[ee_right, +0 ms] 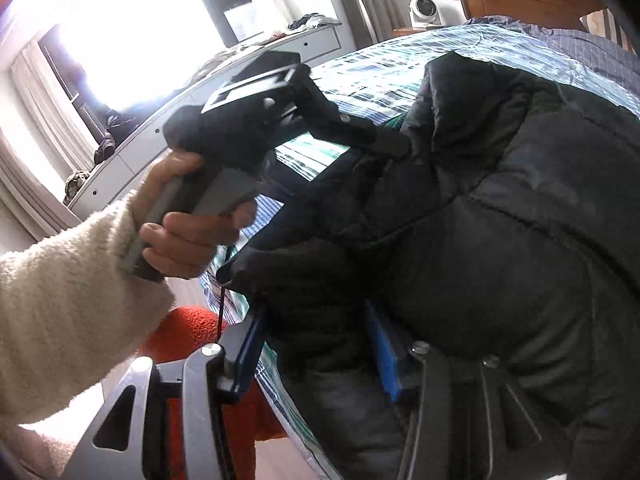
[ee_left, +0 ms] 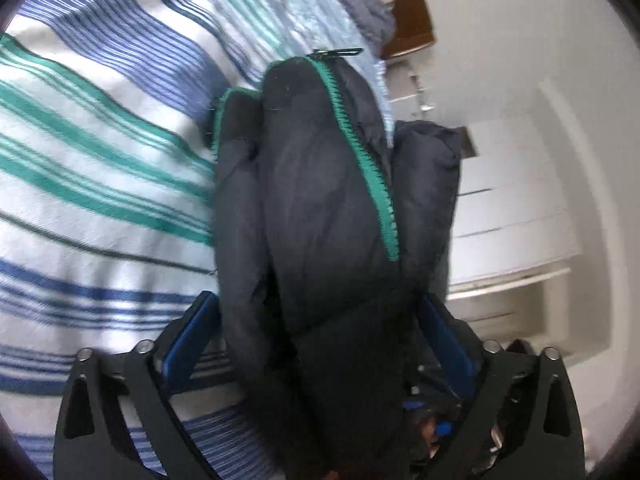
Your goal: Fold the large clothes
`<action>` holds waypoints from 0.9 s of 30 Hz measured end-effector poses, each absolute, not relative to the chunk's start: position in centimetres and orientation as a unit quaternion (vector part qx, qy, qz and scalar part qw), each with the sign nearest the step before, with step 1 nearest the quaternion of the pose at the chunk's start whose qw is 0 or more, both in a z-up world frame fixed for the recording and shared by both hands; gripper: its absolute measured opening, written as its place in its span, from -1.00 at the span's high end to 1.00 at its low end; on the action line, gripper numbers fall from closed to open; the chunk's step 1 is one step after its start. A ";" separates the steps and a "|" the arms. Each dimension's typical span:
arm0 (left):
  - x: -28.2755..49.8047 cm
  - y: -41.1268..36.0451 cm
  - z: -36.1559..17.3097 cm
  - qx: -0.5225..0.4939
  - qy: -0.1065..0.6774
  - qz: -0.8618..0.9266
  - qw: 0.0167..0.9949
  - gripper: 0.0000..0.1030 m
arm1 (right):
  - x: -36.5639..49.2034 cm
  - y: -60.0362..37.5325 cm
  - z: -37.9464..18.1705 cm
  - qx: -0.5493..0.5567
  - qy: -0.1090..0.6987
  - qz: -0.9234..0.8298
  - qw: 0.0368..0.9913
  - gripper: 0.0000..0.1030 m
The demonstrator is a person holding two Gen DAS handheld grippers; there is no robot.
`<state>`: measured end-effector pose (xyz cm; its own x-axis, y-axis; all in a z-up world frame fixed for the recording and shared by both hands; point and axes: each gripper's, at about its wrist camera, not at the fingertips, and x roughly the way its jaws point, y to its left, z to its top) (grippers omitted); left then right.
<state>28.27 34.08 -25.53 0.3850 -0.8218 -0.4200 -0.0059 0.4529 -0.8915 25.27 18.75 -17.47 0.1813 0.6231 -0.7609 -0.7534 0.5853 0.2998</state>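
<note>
A: Jacket, black, quilted, green zipper — bunched between the jaws of the left gripper, whose blue pads stand apart around a thick wad and press it from both sides.

B: Right gripper?

A: Same garment, a fold of it between the jaws, blue pad against the fabric; clamped on it, as far as can be judged.

B: Beyond the jaws?

A: Striped bedspread, under and behind the hanging bulk. Left hand with its tool ahead of the right jaws.

B: Progress?

A: Garment lifted, crumpled, zipper partly open. No flat fold visible. Judged early: spreading, sleeves and folding all remain.
</note>
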 end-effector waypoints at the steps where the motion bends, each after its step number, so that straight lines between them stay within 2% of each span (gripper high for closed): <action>1: 28.4 34.0 -25.5 -0.440 0.470 -0.302 0.704 -0.95 | 25.3 18.8 -17.5 -0.073 0.455 0.450 0.765 0.05; 6: 29.6 31.9 -24.9 -0.416 0.484 -0.326 0.697 -0.98 | 25.4 19.2 -18.0 -0.081 0.452 0.449 0.767 0.05; 11: 32.8 25.3 -25.0 -0.261 0.583 -0.302 0.708 -0.99 | 24.0 19.5 -18.3 -0.092 0.451 0.436 0.773 0.05; 16: 33.6 25.6 -26.0 -0.285 0.587 -0.304 0.694 -1.00 | 23.8 18.6 -16.7 -0.067 0.453 0.445 0.770 0.02; 20: 32.7 25.8 -25.8 -0.287 0.570 -0.295 0.711 -0.99 | 23.6 11.9 -12.6 0.020 0.424 0.429 0.798 0.01; 24: 32.1 26.6 -25.7 -0.284 0.565 -0.294 0.717 -0.98 | 24.6 0.9 -12.7 0.124 0.411 0.305 0.850 -0.42; 27: 32.0 25.8 -25.7 -0.284 0.562 -0.292 0.720 -0.99 | 25.6 -4.5 -17.3 0.195 0.476 0.253 0.819 -0.48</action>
